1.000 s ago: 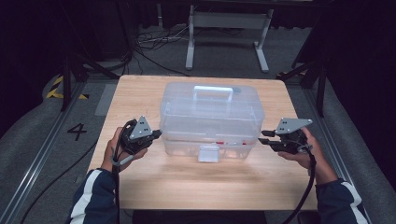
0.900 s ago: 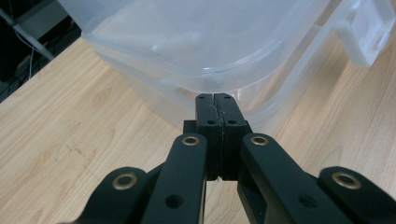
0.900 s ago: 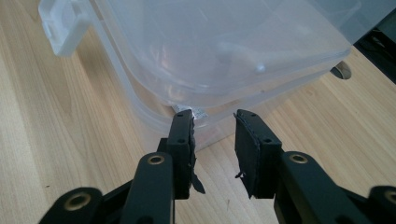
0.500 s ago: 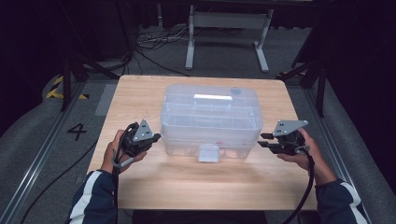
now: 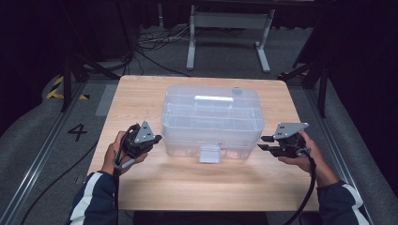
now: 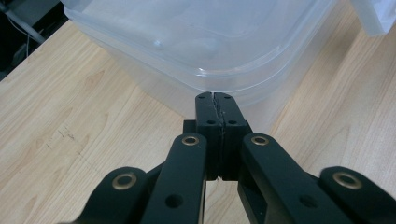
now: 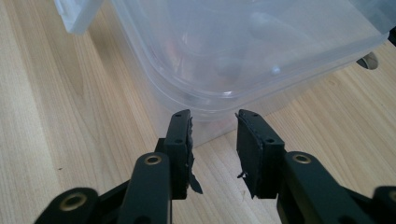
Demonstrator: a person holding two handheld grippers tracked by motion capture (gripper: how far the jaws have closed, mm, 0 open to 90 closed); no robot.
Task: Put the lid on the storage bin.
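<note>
A clear plastic box (image 5: 211,117) with a lid, a flat handle (image 5: 213,99) and a front latch (image 5: 210,153) sits in the middle of the wooden table (image 5: 187,187). My left gripper (image 5: 158,138) is shut with nothing in it, its tips (image 6: 215,100) right at the box's (image 6: 196,37) front-left corner. At the front-right corner, my right gripper (image 5: 263,143) stands partly open. Its jaws have just been opening, and nothing is between them. The box's (image 7: 243,46) rounded corner lies just beyond the right gripper (image 7: 212,119).
Bare table wood lies in front of the box and to both sides. Behind the table, a metal stand (image 5: 227,21) and loose cables (image 5: 150,42) are on the dark floor. A painted 4 (image 5: 77,132) marks the floor at the left.
A second ago the box's handle stood up and the box looked raised; now the handle lies flat and the box rests on the table. Both hands have stayed put.
</note>
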